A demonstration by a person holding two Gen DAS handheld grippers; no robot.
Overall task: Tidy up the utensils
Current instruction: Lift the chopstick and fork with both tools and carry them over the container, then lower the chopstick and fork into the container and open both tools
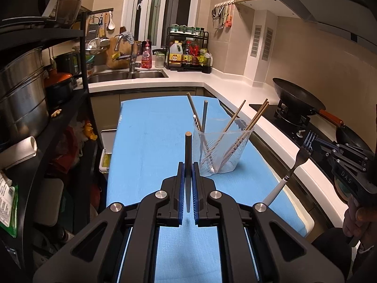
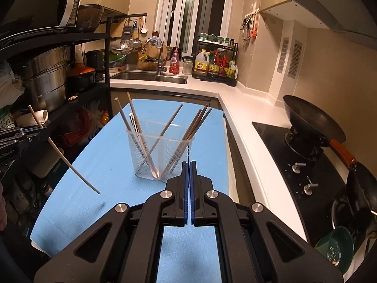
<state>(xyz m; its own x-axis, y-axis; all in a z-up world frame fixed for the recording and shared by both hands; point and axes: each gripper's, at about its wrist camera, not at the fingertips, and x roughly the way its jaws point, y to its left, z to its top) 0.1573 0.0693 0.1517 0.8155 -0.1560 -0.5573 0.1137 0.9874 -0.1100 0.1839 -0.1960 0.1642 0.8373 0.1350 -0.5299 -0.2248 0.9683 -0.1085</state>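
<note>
Above the blue mat (image 1: 146,141) on the bench, the left hand-held gripper (image 1: 188,165) has its pads pinched tight on a single chopstick (image 1: 188,151), and that stick stands nearly upright between them, round end on top, tapered tip hanging free over the mat. In the right wrist view the same chopstick (image 2: 63,155) shows as a long pale slant, clear of the mat. Over to the right hand-held gripper (image 2: 189,165): pressed together on a fork (image 1: 299,162), gripping it near the tines, with the white handle angling down and away; from its own camera only a thin dark edge of the fork (image 2: 188,152) pokes up between the pads. A hand (image 1: 355,214) grips that tool at the right edge of the left wrist view. Just beyond both grippers, near the mat's right edge, stands the clear plastic holder (image 2: 160,151), upright, with several chopsticks (image 2: 195,127) leaning fanned against its rim. Beyond the mat runs the white counter (image 1: 235,89); a black wok (image 2: 311,118) sits on the stove at right, the sink (image 2: 150,76) lies at the far end, and steel pots (image 1: 21,89) fill the black rack on the left.
</note>
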